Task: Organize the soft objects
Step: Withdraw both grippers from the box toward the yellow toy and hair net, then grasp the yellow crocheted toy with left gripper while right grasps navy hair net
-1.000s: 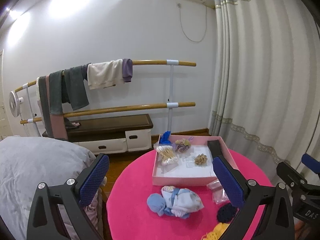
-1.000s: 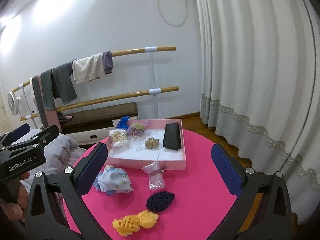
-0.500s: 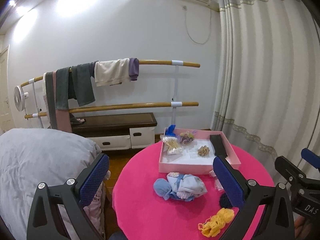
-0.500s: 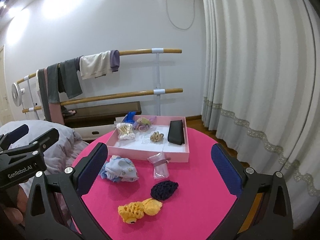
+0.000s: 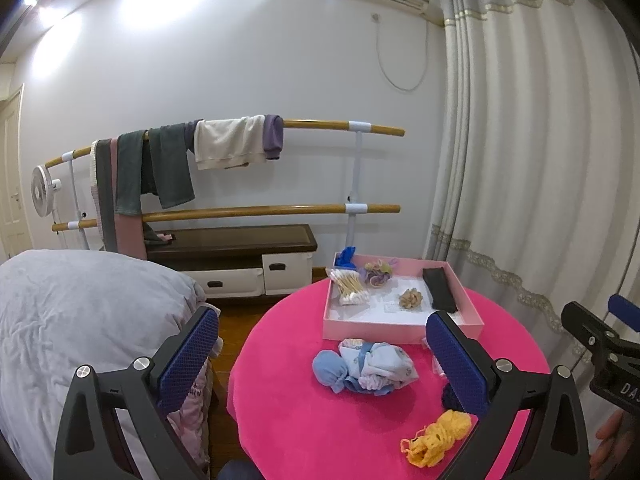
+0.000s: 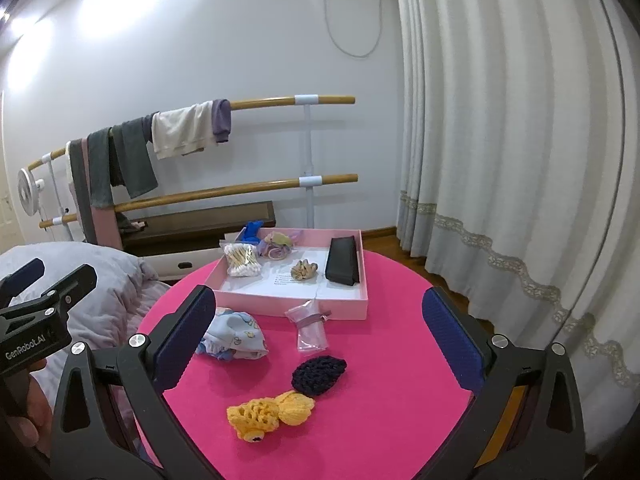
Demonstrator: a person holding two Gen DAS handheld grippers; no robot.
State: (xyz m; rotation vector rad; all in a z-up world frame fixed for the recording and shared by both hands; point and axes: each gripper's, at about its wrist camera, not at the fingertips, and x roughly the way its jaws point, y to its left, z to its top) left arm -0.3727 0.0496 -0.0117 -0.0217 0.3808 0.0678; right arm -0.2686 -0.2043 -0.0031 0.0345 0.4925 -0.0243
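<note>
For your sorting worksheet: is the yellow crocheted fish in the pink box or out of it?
Out. The yellow crocheted fish lies on the pink tablecloth, nearer the camera than the pink box.

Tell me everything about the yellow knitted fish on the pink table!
The yellow crochet fish looks like soft yarn, with a holey, net-like body, a plumper orange-yellow tail end and a small dark eye near its lower edge. It lies flat on the round pink table, near the front. Its tail end sits right against a dark navy crochet piece; whether they are joined is unclear. Neither gripper touches it. The left wrist view shows it as a loose, stringy lump.
</note>
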